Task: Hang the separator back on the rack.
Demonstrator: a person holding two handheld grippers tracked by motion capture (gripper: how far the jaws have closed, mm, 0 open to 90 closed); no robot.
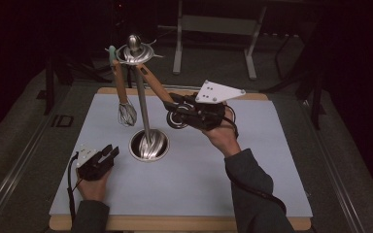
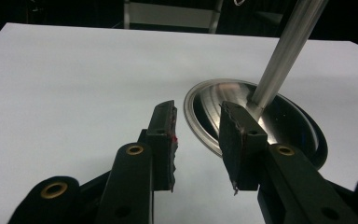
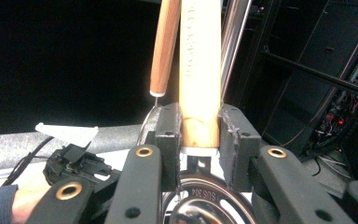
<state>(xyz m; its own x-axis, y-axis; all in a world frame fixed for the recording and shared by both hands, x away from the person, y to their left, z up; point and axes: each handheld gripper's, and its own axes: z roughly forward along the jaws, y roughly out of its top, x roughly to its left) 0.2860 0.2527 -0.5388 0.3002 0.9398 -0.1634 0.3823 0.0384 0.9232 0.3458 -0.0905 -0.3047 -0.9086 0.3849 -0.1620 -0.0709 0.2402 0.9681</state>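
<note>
Left claw [image 1: 110, 151] rests low on the white desk [image 1: 252, 184], jaws spread with nothing between them, just beside the round steel base [image 2: 261, 121] of the utensil stand [image 1: 143, 104]; whisk [image 1: 125, 109] with wooden handle hangs from the stand's top ring [image 1: 135, 53]; right claw [image 3: 199, 133] is raised right of the pole, clenched on the wooden handle [image 3: 198, 74] of a second utensil, which slants up to the ring, its metal head [image 1: 176, 119] at the claw.
</note>
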